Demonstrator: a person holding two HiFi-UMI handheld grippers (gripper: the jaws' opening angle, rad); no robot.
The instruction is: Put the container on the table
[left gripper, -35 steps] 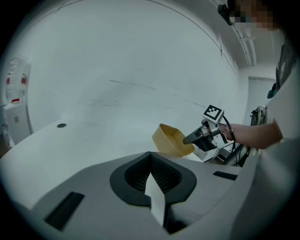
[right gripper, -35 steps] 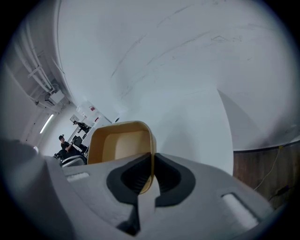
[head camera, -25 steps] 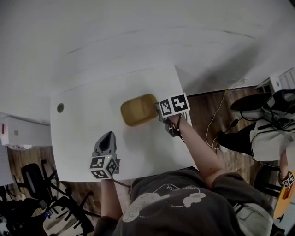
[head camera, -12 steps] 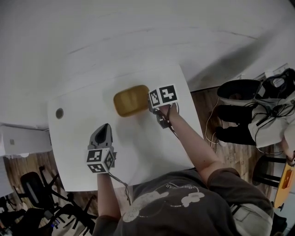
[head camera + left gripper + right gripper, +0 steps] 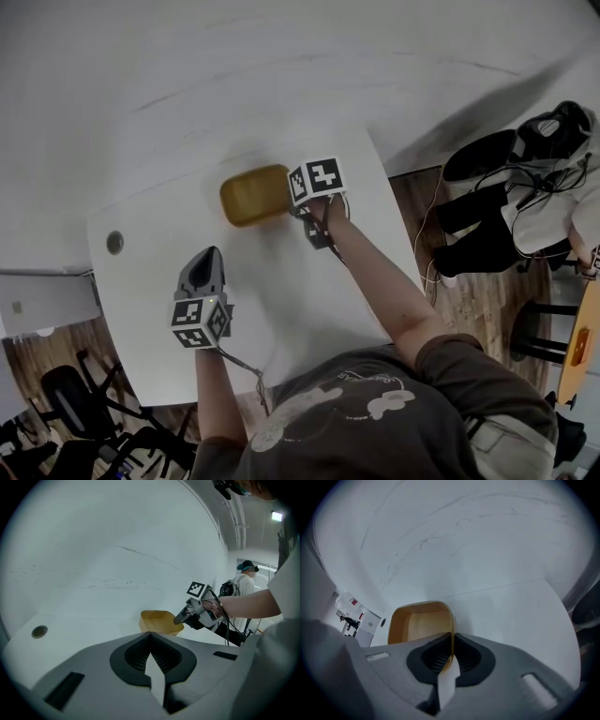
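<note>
1. Head view: the right forearm (image 5: 375, 277) reached forward across the white counter (image 5: 281, 291), and the right gripper (image 5: 294, 206) met the right edge of the yellow container (image 5: 251, 195) at the counter's far side. The left gripper (image 5: 204, 264) was held nearer the person, pointing forward, well apart from the container.
2. Left gripper view: its fingers were pressed together with nothing between them.
3. Right gripper view: its fingers pinched the container's near rim; whether the base touched the counter was unclear.
</note>
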